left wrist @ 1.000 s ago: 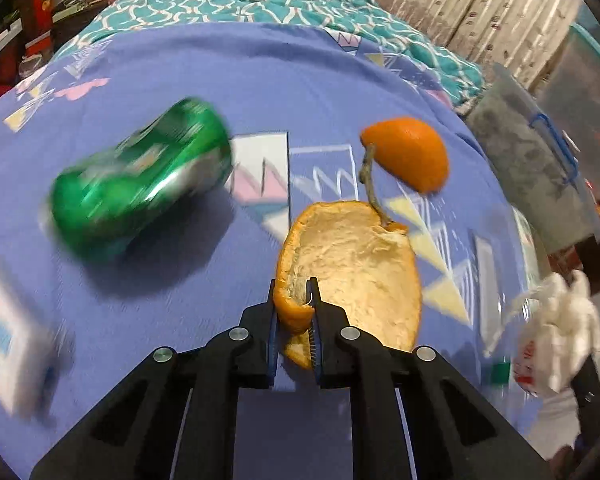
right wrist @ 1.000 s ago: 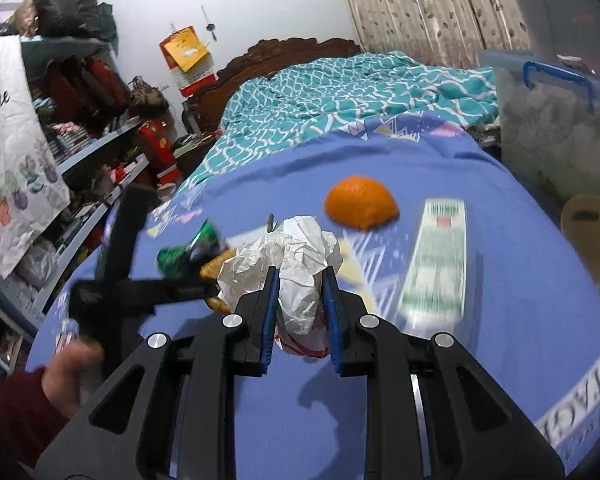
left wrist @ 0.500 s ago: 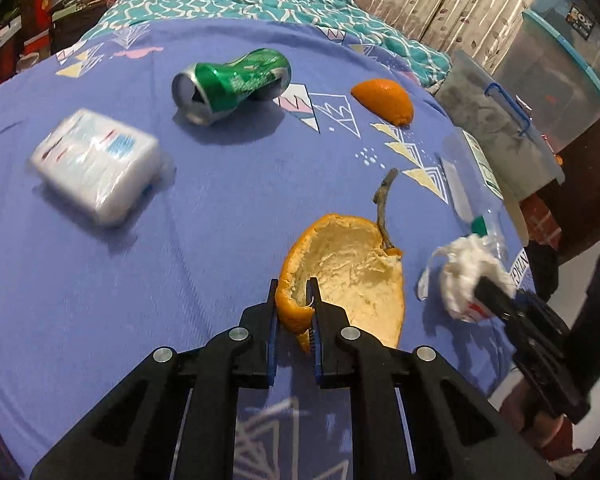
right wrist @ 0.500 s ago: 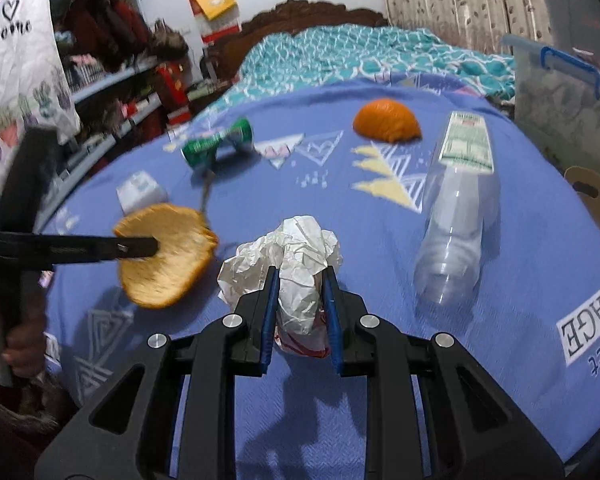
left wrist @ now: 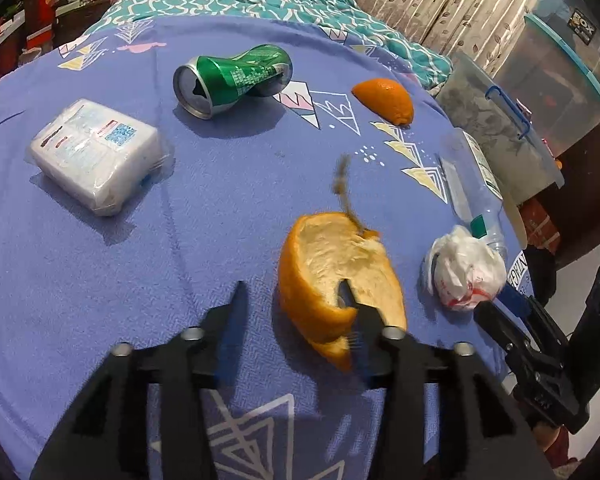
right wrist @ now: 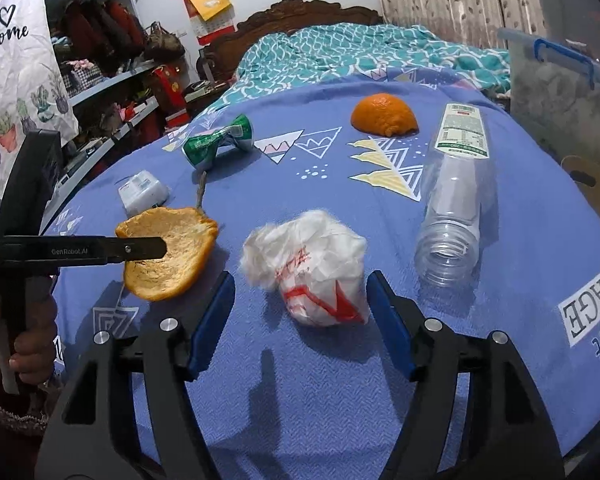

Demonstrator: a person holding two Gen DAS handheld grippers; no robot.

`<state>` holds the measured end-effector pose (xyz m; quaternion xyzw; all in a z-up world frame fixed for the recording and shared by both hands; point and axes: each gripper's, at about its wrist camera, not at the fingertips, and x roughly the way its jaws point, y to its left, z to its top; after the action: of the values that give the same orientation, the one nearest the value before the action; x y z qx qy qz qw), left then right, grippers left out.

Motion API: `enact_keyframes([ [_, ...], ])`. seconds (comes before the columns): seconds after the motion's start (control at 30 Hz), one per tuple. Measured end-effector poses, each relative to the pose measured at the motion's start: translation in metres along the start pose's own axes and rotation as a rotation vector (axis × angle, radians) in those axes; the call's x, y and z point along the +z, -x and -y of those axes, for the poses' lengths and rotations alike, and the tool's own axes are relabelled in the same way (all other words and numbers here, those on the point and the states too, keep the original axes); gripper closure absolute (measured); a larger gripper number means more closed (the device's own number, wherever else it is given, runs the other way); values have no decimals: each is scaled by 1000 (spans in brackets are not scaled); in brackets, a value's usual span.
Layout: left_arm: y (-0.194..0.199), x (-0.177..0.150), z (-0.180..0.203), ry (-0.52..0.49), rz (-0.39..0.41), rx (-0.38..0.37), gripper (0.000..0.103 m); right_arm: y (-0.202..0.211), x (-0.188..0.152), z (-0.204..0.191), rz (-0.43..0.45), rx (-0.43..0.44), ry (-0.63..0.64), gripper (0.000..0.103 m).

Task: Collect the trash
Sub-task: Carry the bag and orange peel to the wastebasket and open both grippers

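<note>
My left gripper (left wrist: 294,296) is open; a large orange peel with a stem (left wrist: 336,272) hangs against its right finger, blurred, above the blue cloth (left wrist: 220,216). In the right wrist view the peel (right wrist: 168,252) shows at the left gripper's finger. My right gripper (right wrist: 300,292) is open around a crumpled white plastic bag (right wrist: 312,268), loose between the jaws; the bag also shows in the left wrist view (left wrist: 466,268). A crushed green can (left wrist: 232,78), an orange half (left wrist: 384,100) and a clear plastic bottle (right wrist: 456,196) lie on the cloth.
A white wrapped tissue pack (left wrist: 94,154) lies at the left. A teal bedspread (right wrist: 360,52) is beyond the cloth. Clear storage bins (left wrist: 516,120) stand at the right. Cluttered shelves (right wrist: 100,80) stand at the left.
Both grippers have opened. The left let go of the orange peel, which is slipping off. The right released the white bag, which now sits loose between its jaws.
</note>
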<state>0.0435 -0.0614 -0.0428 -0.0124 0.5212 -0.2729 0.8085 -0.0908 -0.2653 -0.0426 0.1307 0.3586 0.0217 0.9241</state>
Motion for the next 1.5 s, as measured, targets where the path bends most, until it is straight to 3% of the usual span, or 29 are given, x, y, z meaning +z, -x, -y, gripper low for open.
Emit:
enact_keyframes([
  [0.23, -9, 1, 3, 1, -20, -1, 55, -15, 2, -3, -33, -10, 21, 30],
  [0.27, -11, 2, 4, -3, -23, -3, 62, -19, 2, -3, -40, -12, 23, 30],
  [0.3, -12, 2, 6, -9, -25, -5, 68, -22, 2, -3, -46, -12, 25, 38],
  [0.37, -13, 3, 9, -23, -24, 15, 85, -27, 1, -3, -62, -18, 35, 69],
  [0.4, -12, 4, 10, -21, -31, -3, 86, -27, 1, -3, -64, -15, 34, 69],
  [0.5, -3, 8, 17, -26, -25, -43, 87, -8, 4, -2, 10, 23, 22, 70],
  [0.7, 12, 31, 53, -67, -6, -141, 87, 31, 13, 16, 164, 11, -19, 70],
  [0.83, 12, 57, 101, -148, 1, -198, 87, 48, 13, 52, 218, -40, -100, 70],
  [1.0, -6, 93, 179, -266, -16, -260, 87, 78, 11, 121, 300, -170, -229, 70],
  [1.3, -104, 143, 347, -451, -104, -288, 87, 98, 6, 268, 299, -354, -500, 69],
  [1.37, -130, 151, 384, -481, -117, -286, 83, 98, 11, 295, 300, -380, -533, 67],
  [1.4, -140, 154, 397, -493, -118, -286, 81, 97, 14, 303, 299, -388, -538, 60],
  [1.43, -157, 158, 416, -502, -122, -286, 69, 93, 19, 311, 291, -398, -539, 52],
  [1.47, -167, 159, 424, -501, -128, -276, 47, 85, 27, 322, 264, -412, -540, 35],
  [1.5, -178, 160, 433, -493, -127, -246, 43, 80, 32, 331, 247, -434, -550, 33],
])
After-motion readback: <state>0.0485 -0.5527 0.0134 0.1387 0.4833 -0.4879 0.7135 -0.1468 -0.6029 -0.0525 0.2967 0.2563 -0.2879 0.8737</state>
